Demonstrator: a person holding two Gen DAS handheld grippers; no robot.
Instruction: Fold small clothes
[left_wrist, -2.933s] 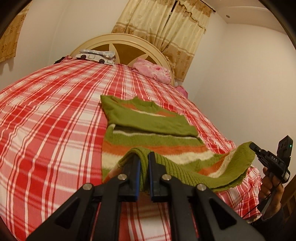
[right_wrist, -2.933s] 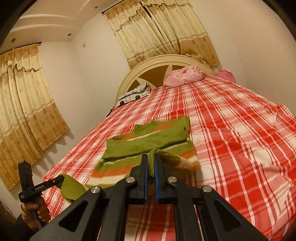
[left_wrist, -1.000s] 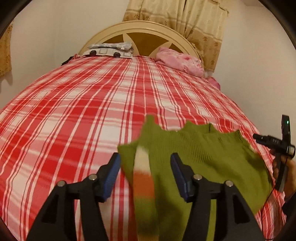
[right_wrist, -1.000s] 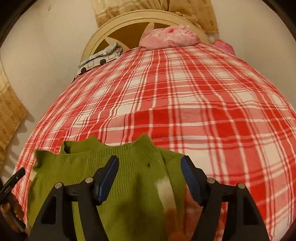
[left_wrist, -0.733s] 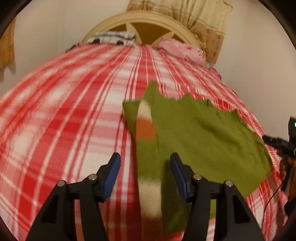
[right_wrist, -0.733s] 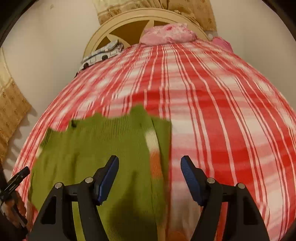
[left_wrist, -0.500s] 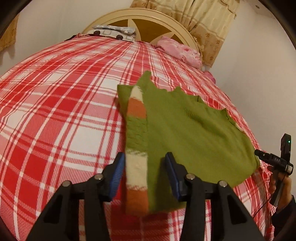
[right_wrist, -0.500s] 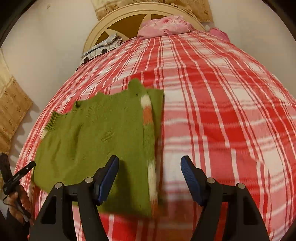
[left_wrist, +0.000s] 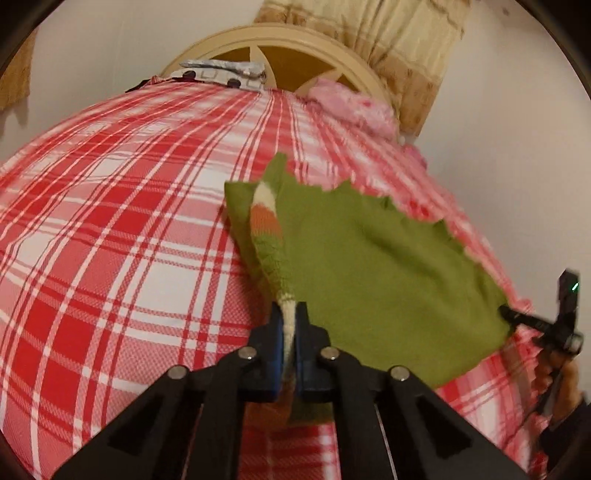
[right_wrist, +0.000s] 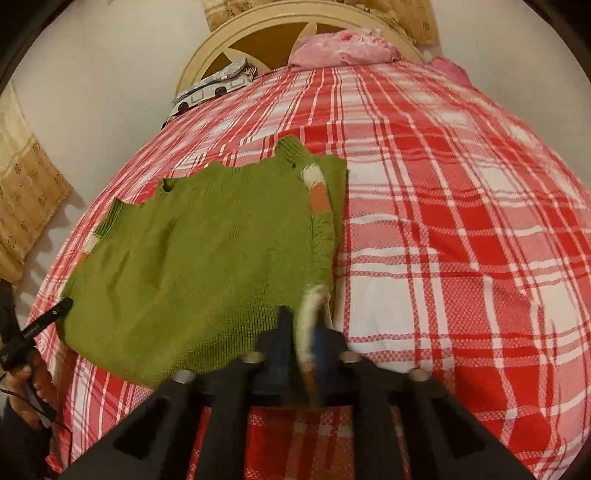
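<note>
A small green knit sweater (left_wrist: 373, 266) with white and orange stripes lies folded on the red plaid bed (left_wrist: 129, 229). My left gripper (left_wrist: 290, 325) is shut on the near left striped edge of the sweater. In the right wrist view the sweater (right_wrist: 199, 258) spreads to the left, and my right gripper (right_wrist: 304, 325) is shut on its near right striped edge. Each gripper also shows in the other's view, at the sweater's far corner: the right one (left_wrist: 517, 319), the left one (right_wrist: 55, 314).
A cream round headboard (left_wrist: 280, 48) stands at the far end, with a pink pillow (right_wrist: 343, 48) and a grey patterned bundle (right_wrist: 218, 86) beside it. Curtains (left_wrist: 406, 48) hang behind. A white wall (left_wrist: 517, 147) runs close along the right side of the bed.
Both grippers were open over the laid-down sweater half a second ago. Now each has closed on a striped side edge near the front.
</note>
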